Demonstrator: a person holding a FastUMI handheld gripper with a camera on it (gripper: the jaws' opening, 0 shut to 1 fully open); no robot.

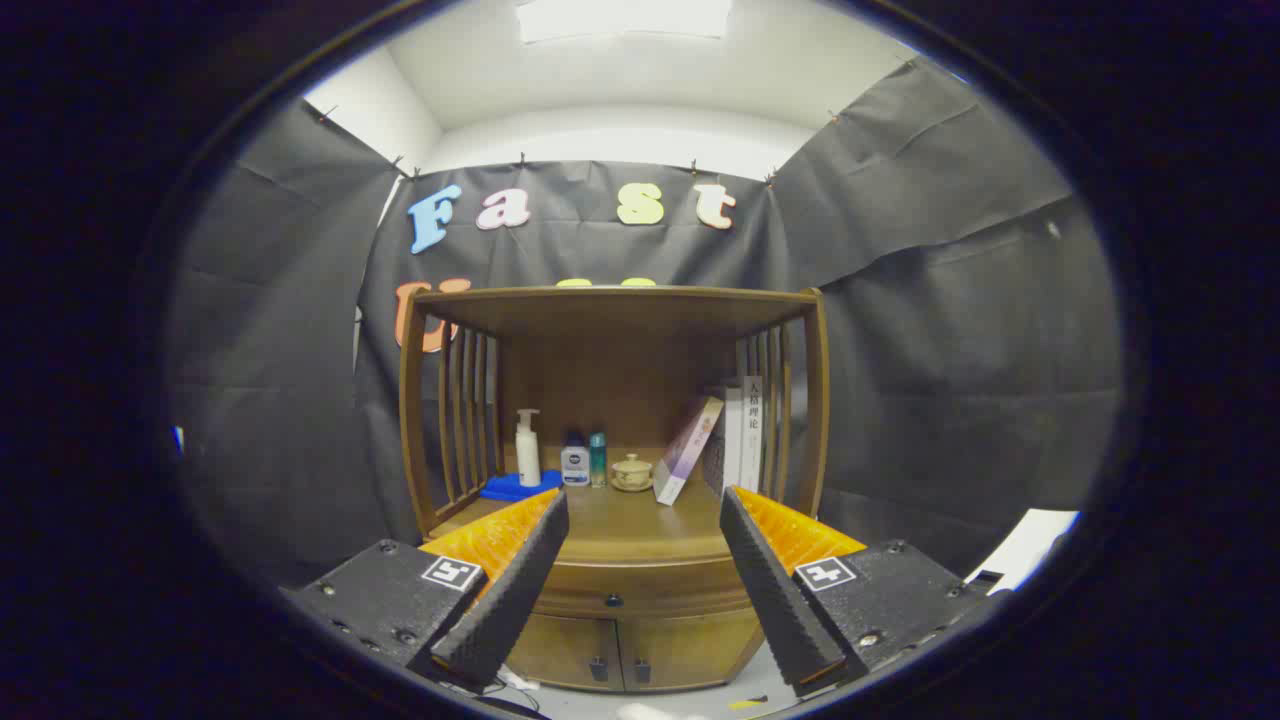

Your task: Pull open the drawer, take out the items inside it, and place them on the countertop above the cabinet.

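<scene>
Level and centred, the tongs [644,505] gape wide, empty, facing the shut drawer [640,585].

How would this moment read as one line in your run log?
stage: approach | gripper: open, holding nothing | drawer: closed, knob between fingers, ahead | countertop: bottles, books

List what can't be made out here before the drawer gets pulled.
- Drawer contents: hidden in the gripper view by its closed front.
- Cabinet doors: lower edge cut off by the view's rim.
- Small jar on the countertop: too small to tell what it holds.
- Claw: open, holding nothing, short of the drawer knob.
</scene>
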